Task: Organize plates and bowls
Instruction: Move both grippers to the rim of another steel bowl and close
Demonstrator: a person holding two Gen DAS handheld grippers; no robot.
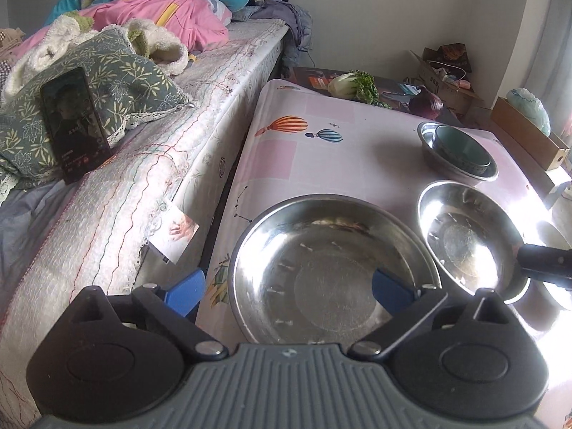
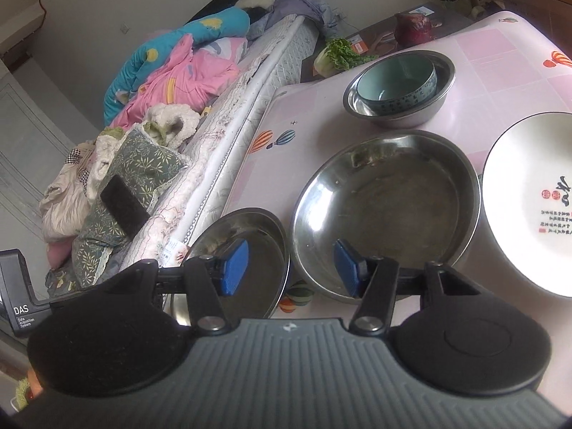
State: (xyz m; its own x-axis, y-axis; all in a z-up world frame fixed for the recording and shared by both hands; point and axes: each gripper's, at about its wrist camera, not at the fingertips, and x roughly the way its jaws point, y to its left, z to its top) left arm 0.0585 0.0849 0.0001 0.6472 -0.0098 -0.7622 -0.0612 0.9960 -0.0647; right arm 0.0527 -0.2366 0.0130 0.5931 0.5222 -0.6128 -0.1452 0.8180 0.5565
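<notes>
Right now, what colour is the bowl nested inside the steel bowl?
Pale teal-green bowl, with a darker patterned band outside; the right wrist view shows it best.

The two steel plates (image 2: 386, 211) (image 2: 250, 250) at the bottom centre are shiny polished metal with smudgy mirror reflections, same as the steel bowl (image 2: 400, 107) further up, which has a glossy glazed ceramic bowl (image 2: 397, 84) sitting in it. The white plate (image 2: 529, 211) on the right edge looks like smooth glossy ceramic, and the tabletop (image 2: 500, 71) cover is slick, plasticky printed sheet. Each gripper (image 2: 291, 264) (image 1: 287, 286) has matt black plastic arms, blue rubbery pads and a ribbed grey body.
</notes>
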